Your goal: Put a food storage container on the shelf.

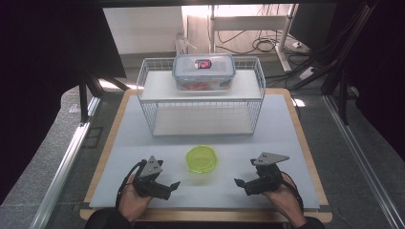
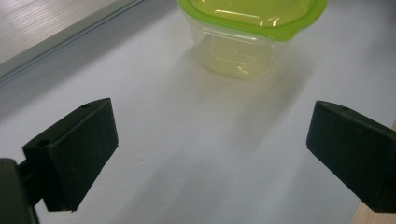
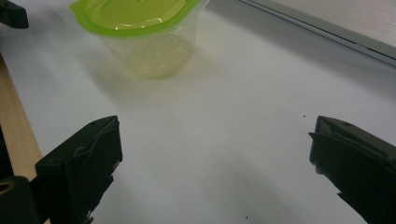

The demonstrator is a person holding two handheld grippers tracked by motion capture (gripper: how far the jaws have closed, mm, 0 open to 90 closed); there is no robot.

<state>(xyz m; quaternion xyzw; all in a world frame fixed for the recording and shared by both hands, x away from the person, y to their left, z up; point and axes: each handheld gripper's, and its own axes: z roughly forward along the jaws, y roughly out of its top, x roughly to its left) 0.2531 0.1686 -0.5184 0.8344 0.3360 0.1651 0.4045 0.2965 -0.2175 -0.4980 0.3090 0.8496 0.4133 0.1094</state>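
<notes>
Sitting upright: the green-lidded plastic tub (image 1: 201, 159) stands on the white bench (image 1: 286, 133), lid up and level, in the near middle between the two hands.
Tub axis: roundish from above, so no clear long axis; in the left gripper view (image 2: 243, 35) a small lip of the lid juts toward the camera; the clear body tapers down to its base.
Tub in the right gripper view: (image 3: 140, 37) it stands ahead and to the left, untouched.
Left hand: (image 1: 131, 200) comes in from the bottom edge, low over the bench, wrist turned so the tool aims inward and forward at the tub.
Right hand: (image 1: 286, 198) mirrors it from the other side, also low, aimed inward at the tub.
Left tongs: (image 1: 172, 186) released, jaws spread wide with bare bench between them; near the tub but apart from it, gripping nothing.
Right tongs: (image 1: 237, 182) released too, jaws wide, nothing between them, clear of the tub.
Behind: a white wire rack (image 1: 200, 102) at the far side of the bench, with a blue-rimmed lidded food box (image 1: 204, 71) on its top shelf.
</notes>
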